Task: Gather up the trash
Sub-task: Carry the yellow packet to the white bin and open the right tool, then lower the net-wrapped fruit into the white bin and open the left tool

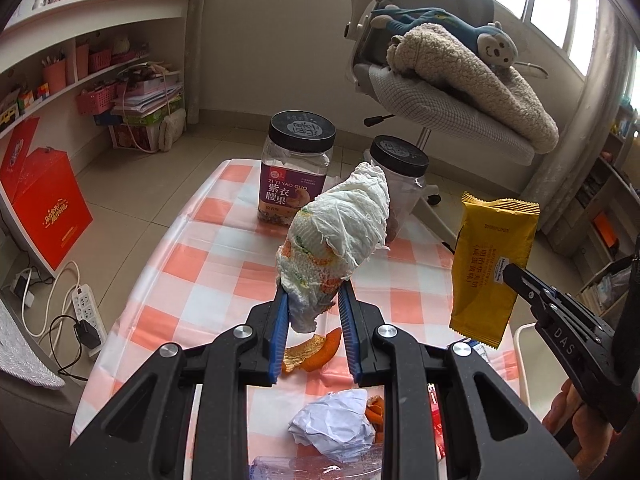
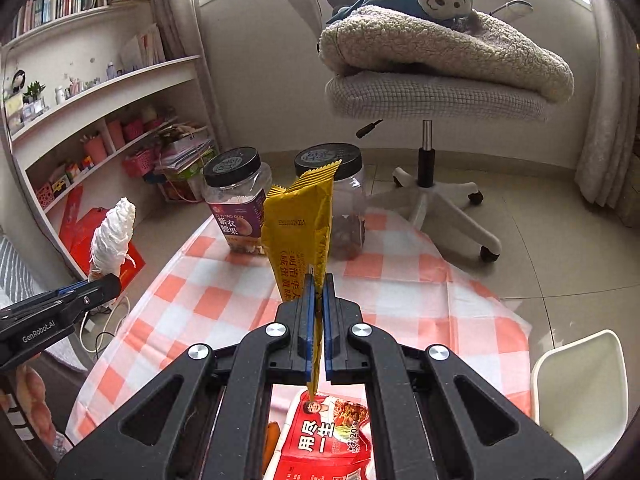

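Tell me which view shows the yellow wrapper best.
Left wrist: the yellow wrapper faces the camera, print visible, pinched by the right gripper. Right wrist shows it nearly edge-on between the jaws.

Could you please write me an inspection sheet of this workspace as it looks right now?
Surface: table under an orange-and-white checked cloth.
Job's things: crumpled tissue wad and yellow snack wrapper, both lifted; orange peel, crumpled paper and red packet lie on the cloth.
Clutter: two black-lidded jars at the far edge.
Grippers: left gripper shut on the wad; right gripper shut on the wrapper.
Cables: power strip with leads on the floor.
Surroundings: office chair carrying a blanket and plush monkey; bookshelves; white bin.
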Tool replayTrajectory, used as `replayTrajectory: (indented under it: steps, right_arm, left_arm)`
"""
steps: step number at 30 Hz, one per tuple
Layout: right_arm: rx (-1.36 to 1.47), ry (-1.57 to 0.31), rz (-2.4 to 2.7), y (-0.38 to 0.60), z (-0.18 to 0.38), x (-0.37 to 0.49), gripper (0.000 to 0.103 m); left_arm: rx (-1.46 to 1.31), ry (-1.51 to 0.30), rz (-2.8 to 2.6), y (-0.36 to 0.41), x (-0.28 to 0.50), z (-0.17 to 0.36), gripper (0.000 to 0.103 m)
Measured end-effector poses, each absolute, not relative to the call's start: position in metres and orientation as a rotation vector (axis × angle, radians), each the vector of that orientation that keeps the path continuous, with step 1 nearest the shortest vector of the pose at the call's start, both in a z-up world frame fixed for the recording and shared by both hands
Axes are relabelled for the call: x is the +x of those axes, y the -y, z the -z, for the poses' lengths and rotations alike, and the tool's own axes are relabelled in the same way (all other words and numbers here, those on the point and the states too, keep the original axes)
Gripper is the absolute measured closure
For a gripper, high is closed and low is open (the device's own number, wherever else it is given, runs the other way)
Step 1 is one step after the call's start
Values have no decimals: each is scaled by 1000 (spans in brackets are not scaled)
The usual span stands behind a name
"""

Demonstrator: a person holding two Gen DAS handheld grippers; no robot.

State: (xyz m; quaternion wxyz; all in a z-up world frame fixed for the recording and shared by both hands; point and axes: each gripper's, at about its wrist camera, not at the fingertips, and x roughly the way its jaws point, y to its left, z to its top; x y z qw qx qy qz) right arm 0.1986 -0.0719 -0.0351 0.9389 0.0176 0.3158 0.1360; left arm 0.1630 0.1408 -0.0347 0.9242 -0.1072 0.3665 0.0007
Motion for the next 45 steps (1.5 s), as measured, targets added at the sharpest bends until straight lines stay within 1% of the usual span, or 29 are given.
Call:
replayTrajectory:
  steps: [12, 25, 37, 39, 40, 41, 42, 43, 44, 45]
  right_arm:
    - [50, -602, -200, 121, 16, 180, 100]
    - [87, -596, -39, 214, 6, 159, 100]
    - [135, -641, 106, 308, 14, 130, 100]
    - [151, -660, 127, 324, 16, 127, 99]
    - [164, -664, 145, 333, 17, 124, 95]
    - [181, -668, 153, 340, 18, 122, 82]
    - [197, -670, 166, 348, 19, 119, 73]
    - [212, -663, 183, 356, 18, 115, 58]
    - [221, -655, 200, 364, 17, 111, 55]
    - [231, -649, 209, 372, 16, 108, 55]
  left_arm:
    - [-198, -736, 58, -100, 164, 26, 79]
    - [-156, -736, 153, -37, 166, 24, 79]
    - [-100, -748, 305, 48, 161, 21, 79]
    - [-86, -753, 335, 67, 158, 22, 79]
    - [-77, -757, 349, 77, 157, 23, 79]
    - [-69, -759, 364, 87, 156, 24, 79]
    - [-60, -763, 378, 97, 155, 25, 79]
    - [-51, -766, 392, 107, 153, 26, 79]
    - [-42, -772, 406, 116, 152, 27, 79]
    - [-34, -779, 420, 125, 151, 29, 79]
